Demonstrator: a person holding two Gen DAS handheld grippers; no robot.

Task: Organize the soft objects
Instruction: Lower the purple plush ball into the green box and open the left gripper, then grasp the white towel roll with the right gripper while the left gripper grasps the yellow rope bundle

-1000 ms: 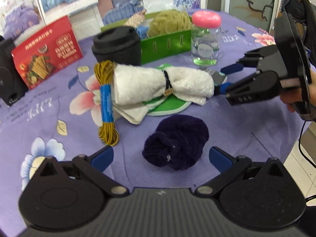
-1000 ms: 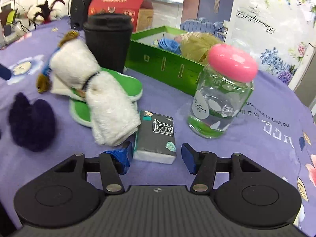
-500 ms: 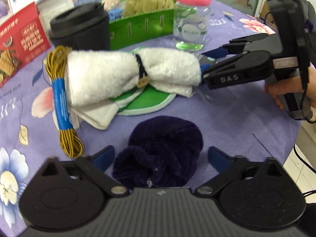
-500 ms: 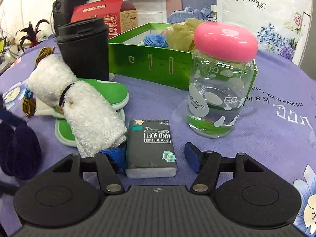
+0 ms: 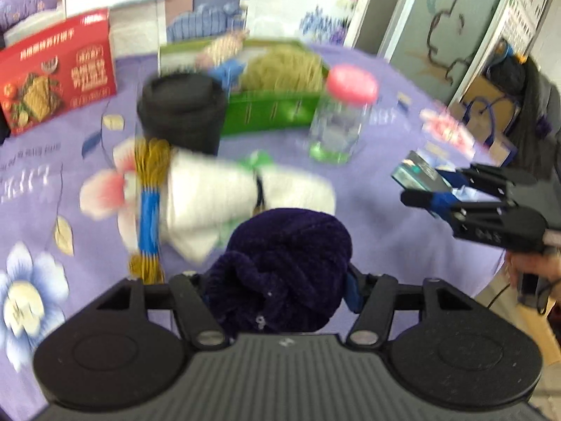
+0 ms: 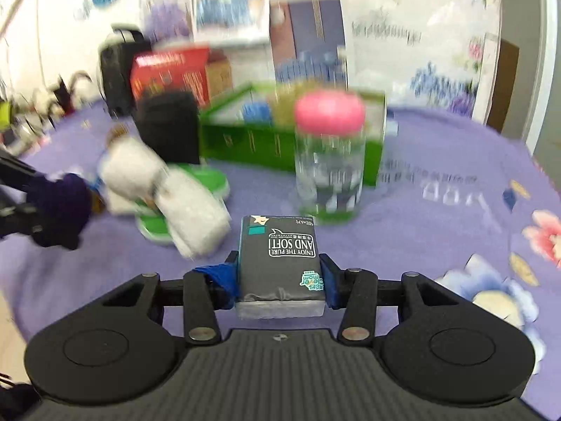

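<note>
A dark purple plush ball (image 5: 287,259) sits between the fingers of my left gripper (image 5: 280,280). The jaws are closing and press on its sides, and the ball hangs above the purple floral tablecloth (image 5: 52,161). A black tissue pack (image 6: 280,245) is clamped in my right gripper (image 6: 278,273), whose jaws are also closing, and it is off the cloth. The left wrist view shows that right gripper (image 5: 426,189) at the right with the tissue pack (image 5: 413,172). A rolled white towel (image 5: 217,193) lies mid-table. The green box (image 5: 270,112) behind holds soft things.
A black lidded cup (image 5: 182,112) and a pink-lidded glass jar (image 5: 340,119) stand in front of the green box. A yellow cord bundle (image 5: 149,203) lies left of the towel, and green pads (image 6: 207,179) lie under it. A red carton (image 5: 56,73) and a speaker (image 6: 119,66) stand at the back left.
The left jaws closed in on the purple ball and raised it. The right jaws closed on the tissue pack and carried it up and away from the towel.
</note>
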